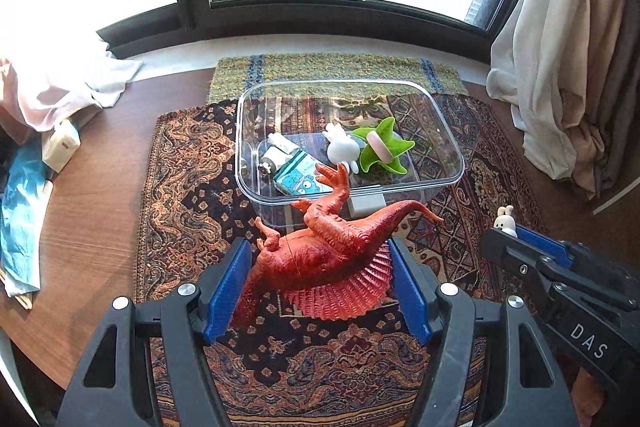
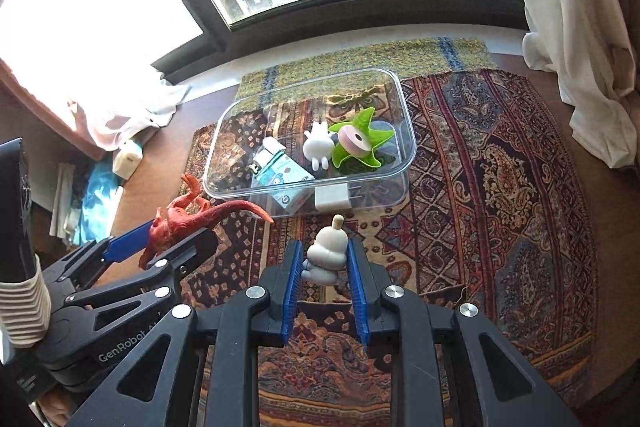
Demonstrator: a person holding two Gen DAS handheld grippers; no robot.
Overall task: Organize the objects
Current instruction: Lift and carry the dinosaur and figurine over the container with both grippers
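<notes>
My left gripper point(image 1: 320, 249) is shut on a red toy dinosaur point(image 1: 332, 247) with a ribbed back fin. It hangs upside down, legs toward the clear plastic bin point(image 1: 454, 147) just ahead. In the bin lie a white bunny figure point(image 1: 340, 147), a green star toy point(image 1: 384, 147), a blue carton point(image 1: 300, 181) and small white tubes point(image 1: 280, 145). A white block point(image 1: 366, 205) shows through the bin's front wall. My right gripper point(image 2: 324, 257) is shut on a small white figure point(image 2: 326, 253), held above the rug near the bin's front. The left gripper point(image 2: 180, 231) with the dinosaur point(image 2: 188, 219) shows at the left.
A patterned rug point(image 1: 188, 167) covers the wooden table point(image 1: 92, 207), with a green woven mat point(image 1: 320, 69) behind the bin. White cloth point(image 1: 60, 91), a white box point(image 1: 62, 147) and a blue bag point(image 1: 20, 219) lie at the left. A curtain point(image 1: 560, 87) hangs at the right, below the window.
</notes>
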